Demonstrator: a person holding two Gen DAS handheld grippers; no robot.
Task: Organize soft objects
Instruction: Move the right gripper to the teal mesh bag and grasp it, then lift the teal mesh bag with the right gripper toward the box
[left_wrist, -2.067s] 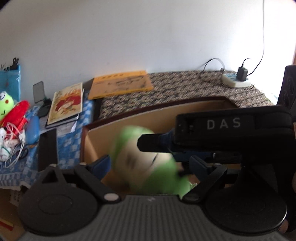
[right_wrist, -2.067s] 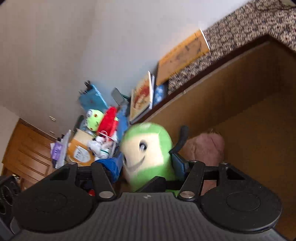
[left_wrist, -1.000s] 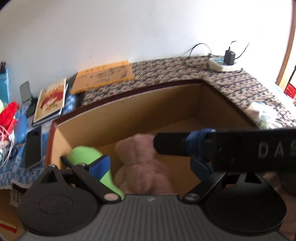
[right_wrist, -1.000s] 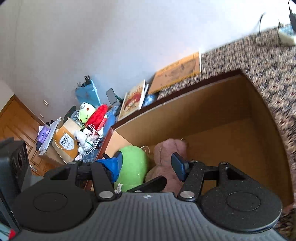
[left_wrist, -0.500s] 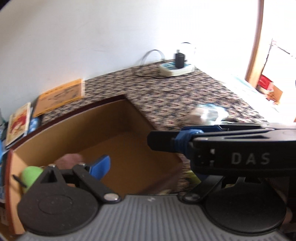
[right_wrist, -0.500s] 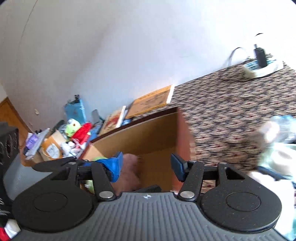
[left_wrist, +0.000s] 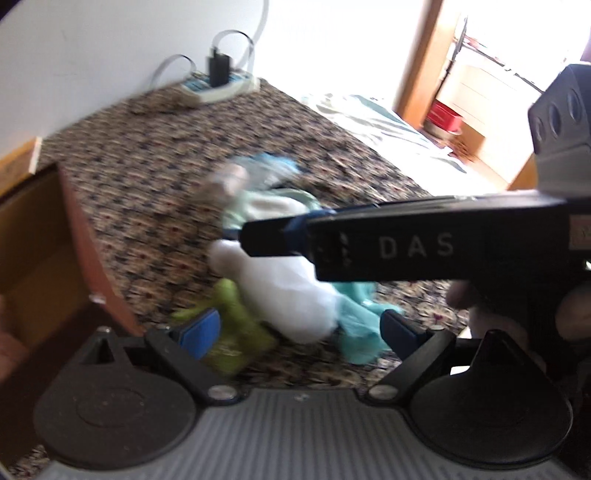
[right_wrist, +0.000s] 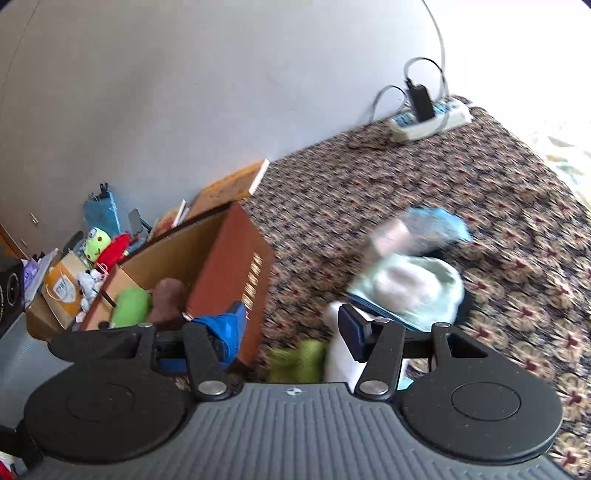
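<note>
In the left wrist view the left gripper (left_wrist: 295, 330) hangs with its jaws spread wide and nothing between them, low in the frame over a blurred heap of soft things on the patterned cloth (left_wrist: 155, 177): a white plush (left_wrist: 291, 291) at the centre, a lime-green toy (left_wrist: 236, 328) at its lower left and a teal cloth (left_wrist: 358, 317) at its lower right. The right gripper crosses the right half of that view.

In the right wrist view the right gripper (right_wrist: 291, 325) is released too (its jaws have just been narrowing a little, with nothing clamped). The cardboard box (right_wrist: 229, 273) sits left of centre, with a green plush (right_wrist: 131, 301) and a brown plush (right_wrist: 168, 295) inside it. A power strip (right_wrist: 430, 118) lies at the upper right, by the wall.
</note>
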